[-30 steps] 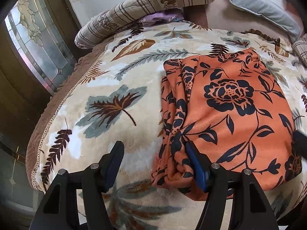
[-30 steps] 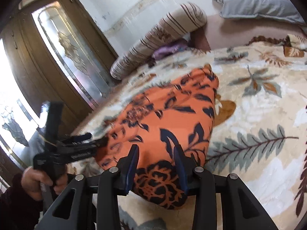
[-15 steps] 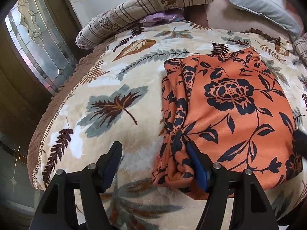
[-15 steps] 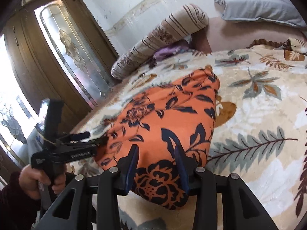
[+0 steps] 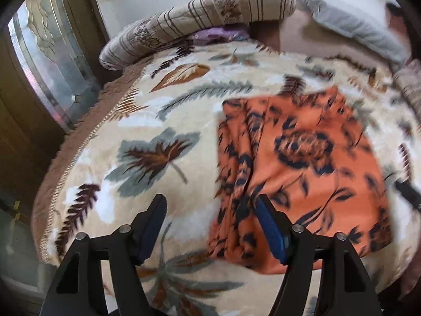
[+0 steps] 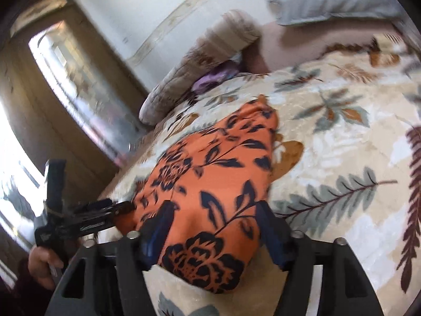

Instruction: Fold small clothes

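We see the orange cloth (image 5: pixel 310 163) lying folded into a rough rectangle on the blanket (image 5: pixel 163 121) that covers the bed; its black flower print faces up, and bunched layers run along its left edge. In the right wrist view the cloth (image 6: pixel 210 184) stretches away from the camera toward the bolster.

Our left tool (image 5: pixel 210 226) hangs over the cloth's near left corner with its jaws spread wide and nothing between them: one finger is over bare blanket just left of the cloth, the other over the cloth's bunched edge. Our right tool (image 6: pixel 213 226) sits at the cloth's near end, jaws also apart, one finger on each side of the raised fold; the frame is blurred, so we cannot tell whether the pads touch the fabric. In that view the left tool (image 6: pixel 86 218) shows at the cloth's left side, tip against its edge, held by a hand (image 6: pixel 42 263).

Beyond the cloth, a striped bolster (image 5: pixel 200 21) lies along the bed's far edge with something purple (image 5: pixel 218 33) tucked beneath it, and a grey pillow (image 5: pixel 352 31) lies to the bolster's right. Left of the bed stands a glass-panelled door (image 5: pixel 50 63).
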Demonstrator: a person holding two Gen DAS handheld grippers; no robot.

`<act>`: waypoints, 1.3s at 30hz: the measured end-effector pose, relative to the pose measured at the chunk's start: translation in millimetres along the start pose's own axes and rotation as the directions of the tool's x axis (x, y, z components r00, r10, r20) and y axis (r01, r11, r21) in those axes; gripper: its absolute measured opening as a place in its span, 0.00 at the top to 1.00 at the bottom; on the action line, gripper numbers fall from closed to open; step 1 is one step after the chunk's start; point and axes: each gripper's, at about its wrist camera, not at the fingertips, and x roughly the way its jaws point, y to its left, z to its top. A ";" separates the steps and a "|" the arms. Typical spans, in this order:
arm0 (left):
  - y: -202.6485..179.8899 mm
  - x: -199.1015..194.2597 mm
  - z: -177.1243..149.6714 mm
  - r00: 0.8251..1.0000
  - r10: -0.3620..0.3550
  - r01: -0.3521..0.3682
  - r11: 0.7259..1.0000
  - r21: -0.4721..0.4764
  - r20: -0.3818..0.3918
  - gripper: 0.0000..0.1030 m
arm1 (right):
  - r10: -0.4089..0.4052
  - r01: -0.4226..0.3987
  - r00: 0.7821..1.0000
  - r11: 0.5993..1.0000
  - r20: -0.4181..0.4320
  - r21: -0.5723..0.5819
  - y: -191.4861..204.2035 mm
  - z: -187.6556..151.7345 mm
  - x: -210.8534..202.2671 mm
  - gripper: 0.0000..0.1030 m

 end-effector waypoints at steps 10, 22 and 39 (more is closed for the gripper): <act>23.2 55.7 23.6 0.917 -0.357 0.328 0.928 -0.175 -0.177 0.16 | 0.147 -0.116 0.986 0.947 -0.082 0.301 -45.9 5.3 26.4 0.28; 17.9 83.9 16.3 0.819 -0.540 0.480 0.829 -0.286 -0.192 0.16 | 0.243 -0.184 0.966 0.891 -0.093 0.416 -66.4 12.2 55.8 0.28; 17.9 97.9 11.2 0.758 -0.641 0.592 0.753 -0.285 -0.120 0.32 | 0.253 -0.196 0.954 0.932 -0.161 0.304 -45.5 25.1 101.2 0.28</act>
